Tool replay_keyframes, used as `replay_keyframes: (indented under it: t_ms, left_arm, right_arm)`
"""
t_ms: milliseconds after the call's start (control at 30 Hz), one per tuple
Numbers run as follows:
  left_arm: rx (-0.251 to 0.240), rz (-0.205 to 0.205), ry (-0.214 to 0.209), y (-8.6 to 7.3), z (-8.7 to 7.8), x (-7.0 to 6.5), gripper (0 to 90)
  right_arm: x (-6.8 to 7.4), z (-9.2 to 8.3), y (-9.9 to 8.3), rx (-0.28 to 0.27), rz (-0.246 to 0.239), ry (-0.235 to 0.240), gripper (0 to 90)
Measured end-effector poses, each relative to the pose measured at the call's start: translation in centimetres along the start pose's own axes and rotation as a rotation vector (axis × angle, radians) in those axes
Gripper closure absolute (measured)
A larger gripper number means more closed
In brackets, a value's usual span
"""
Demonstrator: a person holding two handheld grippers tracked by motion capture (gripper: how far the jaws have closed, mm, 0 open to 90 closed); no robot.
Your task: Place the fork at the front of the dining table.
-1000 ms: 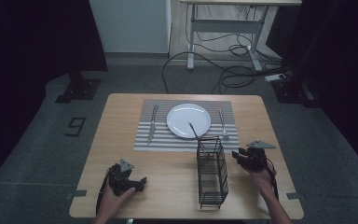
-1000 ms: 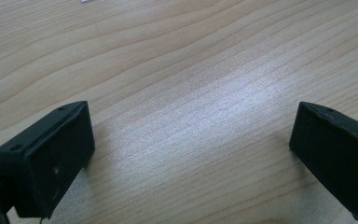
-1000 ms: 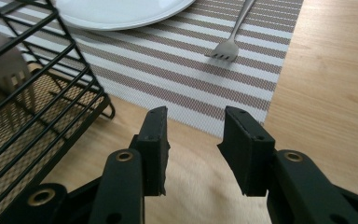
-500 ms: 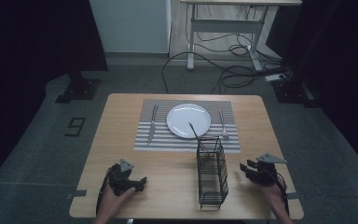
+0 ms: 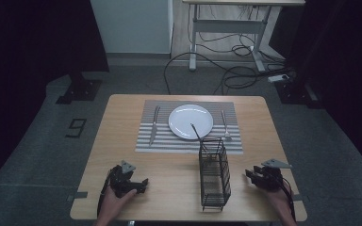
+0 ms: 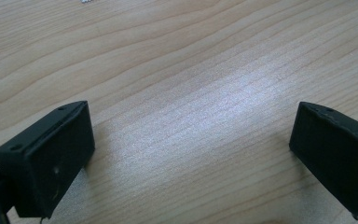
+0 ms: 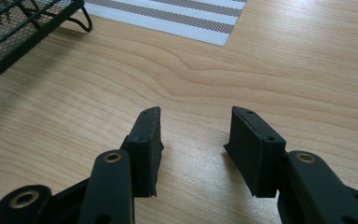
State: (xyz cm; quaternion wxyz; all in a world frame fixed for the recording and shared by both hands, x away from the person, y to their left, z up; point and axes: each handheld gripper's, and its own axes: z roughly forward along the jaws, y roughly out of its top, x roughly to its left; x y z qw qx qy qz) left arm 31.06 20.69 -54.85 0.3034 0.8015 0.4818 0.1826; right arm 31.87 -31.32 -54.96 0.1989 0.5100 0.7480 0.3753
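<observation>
Resting on the counter point(image 5: 169, 183), the right gripper point(image 5: 250, 175) — empty, jaws just opening — sits just right of the wire basket point(image 5: 214, 175), whose long axis runs front-to-back; left gripper point(image 5: 142, 184) spread wide, farther off.

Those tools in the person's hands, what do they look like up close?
Both are black. The left tool and right tool each end in two blocky, flat-faced jaws and carry a grey three-cornered plate on top. The right one's jaw arms show brass-coloured rivets, and a black cable trails from each.
</observation>
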Motion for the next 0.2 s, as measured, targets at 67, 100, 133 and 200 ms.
replay_keyframes:
  t_ms: [67,100,133,200]
  left_arm:
    - [0.0,0.0,0.0,0.0,0.0,0.0,0.0]
    - [0.0,0.0,0.0,0.0,0.0,0.0,0.0]
    - [0.0,0.0,0.0,0.0,0.0,0.0,0.0]
    - [0.0,-0.001,0.0,-0.01,0.0,-0.01,0.0]
  right_arm:
    - [-0.05,0.05,0.0,0.001,0.001,-0.002,53.0]
    - [-0.12,0.17,-0.02,0.007,0.001,-0.005,52.6]
    - [-0.12,0.17,-0.02,0.007,0.001,-0.005,52.6]
    - [-0.09,0.29,-0.05,0.005,-0.003,-0.008,52.2]
